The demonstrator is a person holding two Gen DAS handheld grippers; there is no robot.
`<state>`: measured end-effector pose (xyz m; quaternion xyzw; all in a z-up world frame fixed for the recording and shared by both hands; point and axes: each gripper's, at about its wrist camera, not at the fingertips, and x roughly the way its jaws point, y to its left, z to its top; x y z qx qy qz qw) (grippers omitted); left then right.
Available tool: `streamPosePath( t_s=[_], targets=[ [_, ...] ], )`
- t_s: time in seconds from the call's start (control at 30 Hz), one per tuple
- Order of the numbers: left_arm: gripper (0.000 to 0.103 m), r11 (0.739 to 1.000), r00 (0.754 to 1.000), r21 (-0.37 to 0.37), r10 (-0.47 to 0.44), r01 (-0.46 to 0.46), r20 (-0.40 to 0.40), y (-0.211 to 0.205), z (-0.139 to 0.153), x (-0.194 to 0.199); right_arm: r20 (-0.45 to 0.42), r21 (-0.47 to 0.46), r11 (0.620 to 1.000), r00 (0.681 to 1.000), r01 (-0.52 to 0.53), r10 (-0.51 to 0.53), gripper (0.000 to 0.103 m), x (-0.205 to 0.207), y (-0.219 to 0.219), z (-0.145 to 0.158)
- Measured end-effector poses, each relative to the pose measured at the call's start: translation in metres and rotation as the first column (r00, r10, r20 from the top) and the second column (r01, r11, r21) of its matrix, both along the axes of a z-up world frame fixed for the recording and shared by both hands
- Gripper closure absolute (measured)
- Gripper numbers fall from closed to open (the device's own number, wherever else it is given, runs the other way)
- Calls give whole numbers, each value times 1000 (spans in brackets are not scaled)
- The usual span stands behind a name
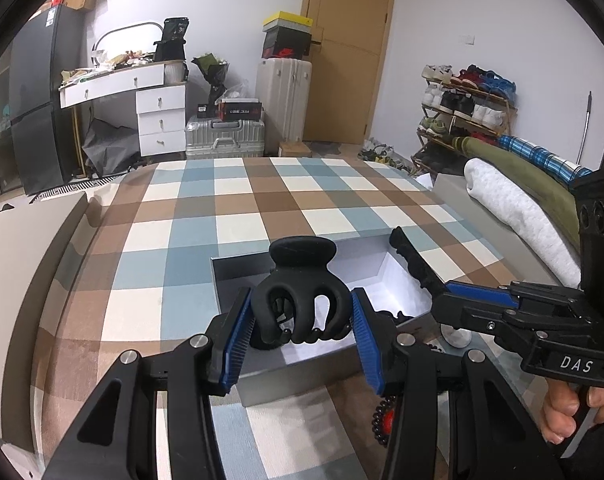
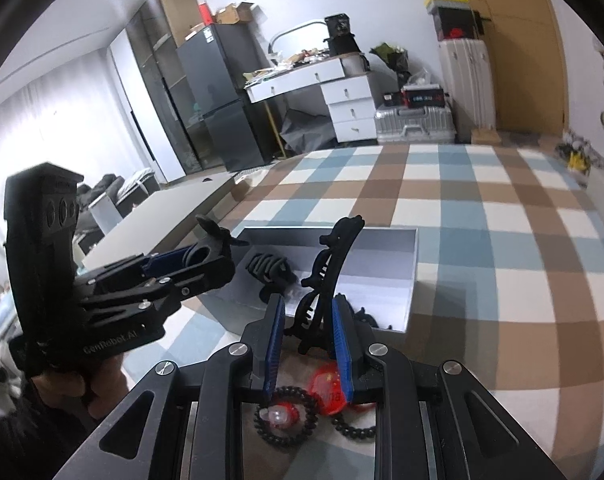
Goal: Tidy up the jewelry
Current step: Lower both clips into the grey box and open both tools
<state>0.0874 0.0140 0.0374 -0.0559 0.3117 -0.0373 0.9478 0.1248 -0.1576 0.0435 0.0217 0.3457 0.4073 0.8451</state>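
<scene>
Nearest, at six o'clock in the right wrist view, a black beaded bracelet [image 2: 286, 416] lies on the checked tablecloth [image 2: 501, 240] touching a red ornament [image 2: 327, 390]. Just above, the right gripper [image 2: 305, 328] has its blue pads clamped on a long, curved black hair clip [image 2: 333, 256], which stands tilted over the near rim of the open grey box [image 2: 411, 280]. Toward ten o'clock inside that box lies another black claw clip [image 2: 268, 268]. In the left wrist view, the left gripper [image 1: 302, 328] is clamped on a rounded black claw clip [image 1: 300, 292], held above the box's near wall [image 1: 262, 376]. A person's hand [image 1: 573, 412] grasps the right tool's handle at four o'clock. Farther off, at twelve o'clock, suitcases [image 1: 226, 136] stand by a wooden door [image 1: 349, 48].
</scene>
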Motion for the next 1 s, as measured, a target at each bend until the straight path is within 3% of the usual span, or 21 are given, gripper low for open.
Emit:
streamPosePath(
  t_s=[0.3,0.67,1.0],
  targets=[
    [61,1000,999,4,23,-23,-30,5,-7,13,-40,29,998,998,55,-54,80,15,9,-3],
    [61,999,998,27,32,-30,-63,2,-14,23,-38,-15,994,994,107,-107,80,22,11,-13],
    [61,999,992,22,43,-41,-116,-6,-18,36,-118,-14,988,980,156,-157,78,33,14,-17]
  ],
)
